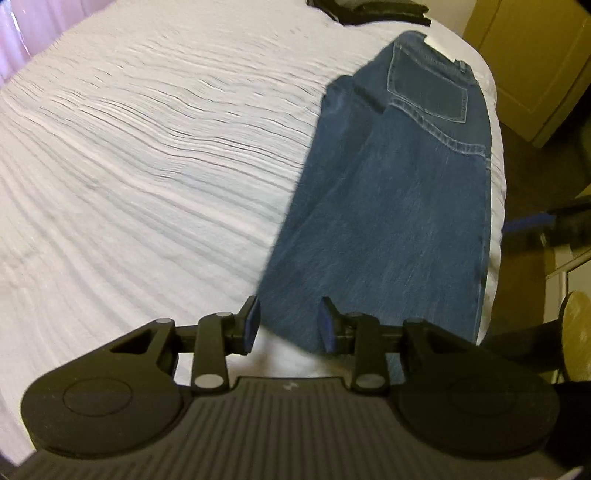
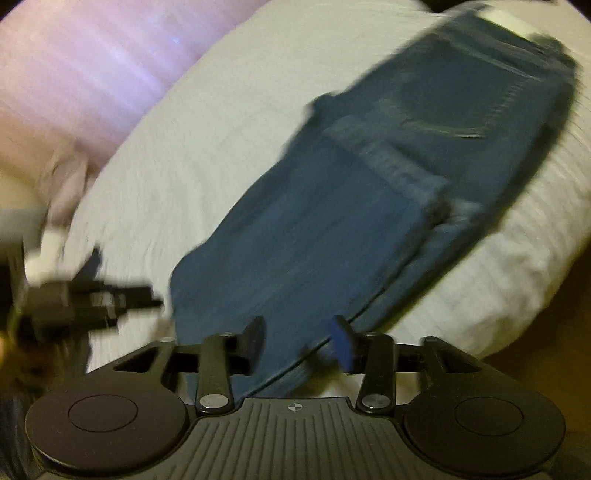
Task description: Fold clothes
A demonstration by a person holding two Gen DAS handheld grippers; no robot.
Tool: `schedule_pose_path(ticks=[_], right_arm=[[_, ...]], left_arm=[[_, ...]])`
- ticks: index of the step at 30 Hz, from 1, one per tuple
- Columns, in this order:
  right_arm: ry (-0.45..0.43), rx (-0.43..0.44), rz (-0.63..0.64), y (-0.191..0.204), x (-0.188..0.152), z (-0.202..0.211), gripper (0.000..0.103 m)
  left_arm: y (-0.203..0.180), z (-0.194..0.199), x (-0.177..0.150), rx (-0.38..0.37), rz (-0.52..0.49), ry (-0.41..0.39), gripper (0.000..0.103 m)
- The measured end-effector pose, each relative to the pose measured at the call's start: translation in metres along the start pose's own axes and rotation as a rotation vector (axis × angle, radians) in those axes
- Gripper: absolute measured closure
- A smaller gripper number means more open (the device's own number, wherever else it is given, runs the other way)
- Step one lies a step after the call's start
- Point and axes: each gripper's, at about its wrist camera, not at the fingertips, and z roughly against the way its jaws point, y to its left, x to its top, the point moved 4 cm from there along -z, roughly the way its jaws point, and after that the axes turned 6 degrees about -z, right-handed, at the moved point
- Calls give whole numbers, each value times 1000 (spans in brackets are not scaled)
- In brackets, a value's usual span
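A pair of blue jeans (image 1: 388,206) lies lengthwise along the right side of a white ribbed bedcover (image 1: 147,147). The back pocket and waistband point away from me. My left gripper (image 1: 290,325) hovers over the near end of the jeans, its blue-padded jaws apart with denim showing between them but not pinched. In the blurred right wrist view, my right gripper (image 2: 299,341) stands open over the near edge of the same jeans (image 2: 332,229), gripping nothing. An upper layer of denim seems to lie over the lower one there. The left gripper (image 2: 99,299) shows as a dark shape at the left.
A stack of dark folded clothes (image 1: 369,11) sits at the far end of the bed. A yellowish cupboard (image 1: 535,55) stands past the bed's right edge. Pink curtains (image 2: 92,66) hang on the far left side.
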Motion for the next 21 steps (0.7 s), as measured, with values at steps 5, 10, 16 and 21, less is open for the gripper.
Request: schedule_pose_path(ticks=[5, 10, 16, 21], right_arm=[[54, -9, 437, 83, -50, -23, 17], [105, -136, 813, 131, -103, -81, 17], [113, -360, 1057, 124, -133, -122, 48], [89, -275, 984, 122, -115, -95, 74]], left_arm=[[-2, 32, -35, 89, -163, 4, 66], [-21, 42, -63, 161, -411, -2, 44], [-64, 15, -81, 190, -904, -57, 32], [-93, -27, -83, 244, -1365, -197, 30]])
